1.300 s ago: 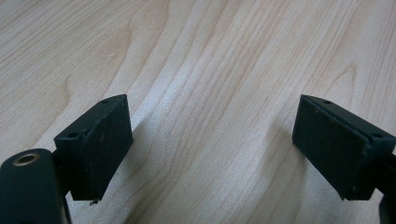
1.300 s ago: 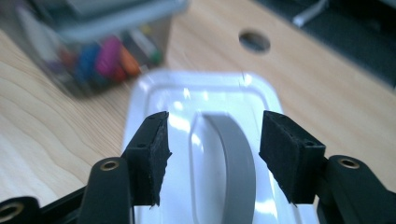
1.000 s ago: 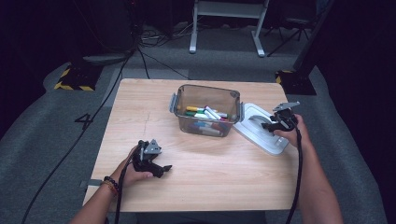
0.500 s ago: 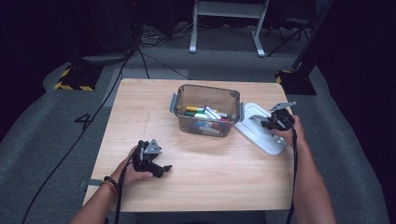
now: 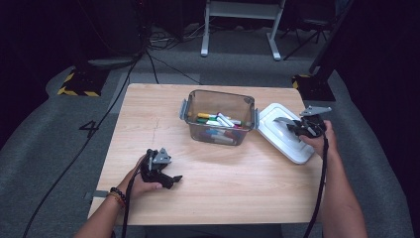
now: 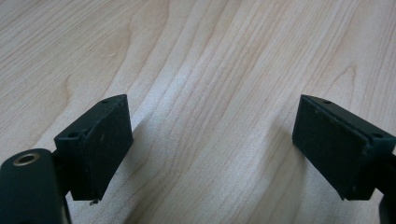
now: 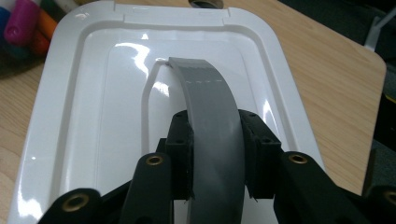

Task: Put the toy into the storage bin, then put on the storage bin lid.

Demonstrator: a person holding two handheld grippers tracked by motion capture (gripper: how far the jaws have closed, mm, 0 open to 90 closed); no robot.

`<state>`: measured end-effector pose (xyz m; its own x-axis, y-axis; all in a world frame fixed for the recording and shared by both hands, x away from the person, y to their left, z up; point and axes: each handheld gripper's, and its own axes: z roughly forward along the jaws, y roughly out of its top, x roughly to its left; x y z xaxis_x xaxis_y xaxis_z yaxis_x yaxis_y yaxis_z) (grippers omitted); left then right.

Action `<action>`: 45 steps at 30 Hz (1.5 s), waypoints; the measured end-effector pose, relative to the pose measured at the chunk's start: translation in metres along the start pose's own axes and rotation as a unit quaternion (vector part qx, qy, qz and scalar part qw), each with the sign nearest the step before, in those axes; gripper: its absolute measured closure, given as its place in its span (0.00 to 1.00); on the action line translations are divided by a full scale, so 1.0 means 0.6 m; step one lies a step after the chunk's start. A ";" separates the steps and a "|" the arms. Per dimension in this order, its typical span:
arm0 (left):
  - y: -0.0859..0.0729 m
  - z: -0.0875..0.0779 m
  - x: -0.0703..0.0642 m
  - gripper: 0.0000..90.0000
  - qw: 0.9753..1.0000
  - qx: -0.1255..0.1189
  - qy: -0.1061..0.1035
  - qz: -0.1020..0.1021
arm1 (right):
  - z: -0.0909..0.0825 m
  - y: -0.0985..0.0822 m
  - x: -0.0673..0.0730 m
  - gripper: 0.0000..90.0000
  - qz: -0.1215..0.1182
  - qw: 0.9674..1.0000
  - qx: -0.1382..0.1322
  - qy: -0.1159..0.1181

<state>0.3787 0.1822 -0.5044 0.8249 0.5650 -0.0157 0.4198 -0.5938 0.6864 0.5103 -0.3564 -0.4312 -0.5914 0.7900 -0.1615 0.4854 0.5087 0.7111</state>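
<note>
1. Nearest, the left gripper point(image 5: 159, 170) rests on the bench point(image 5: 237, 188) at its near-left part, jaws wide with nothing but bare wood grain between them. It is well apart from the work.
2. Further right, the right gripper point(image 7: 215, 154) has just been closing its jaws, and they now pinch the grey strap handle point(image 7: 210, 116) of the white lid point(image 7: 60, 116); the pads press on both sides of the strap.
3. Key relation: the lid lies directly under and ahead of the right jaws, with its long axis running away from the gripper toward the bench's far edge. The strap arches along that same axis, so my guess is a straight upward pull should carry the lid evenly.
4. Room: the lid point(image 5: 285, 131) sits near the bench's right edge, just beside the clear bin point(image 5: 219, 116). Little margin to the right; open bench lies toward the near side and the left.
5. Farthest, the bin stands open, coloured markers point(image 5: 218, 121) inside. It lies left of the lid in the high view, so the right hand is much the nearer for setting the lid on it.
</note>
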 end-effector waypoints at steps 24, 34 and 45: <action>0.000 0.001 0.001 0.14 1.000 0.000 -0.003 0.000 | -0.121 0.069 -0.029 0.76 -0.003 0.996 -0.088 -0.028; 0.001 0.001 0.002 0.13 1.000 0.001 -0.004 0.003 | -0.138 0.124 -0.002 0.76 -0.048 0.992 -0.117 -0.001; 0.001 0.001 0.001 0.14 1.000 0.000 -0.003 0.002 | -0.099 0.187 0.060 0.76 -0.104 0.986 -0.116 0.064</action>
<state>0.3794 0.1821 -0.5044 0.8288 0.5593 -0.0163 0.4163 -0.5969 0.6859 0.5055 -0.2914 -0.3167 -0.7461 0.6201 -0.2426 0.1936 0.5506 0.8120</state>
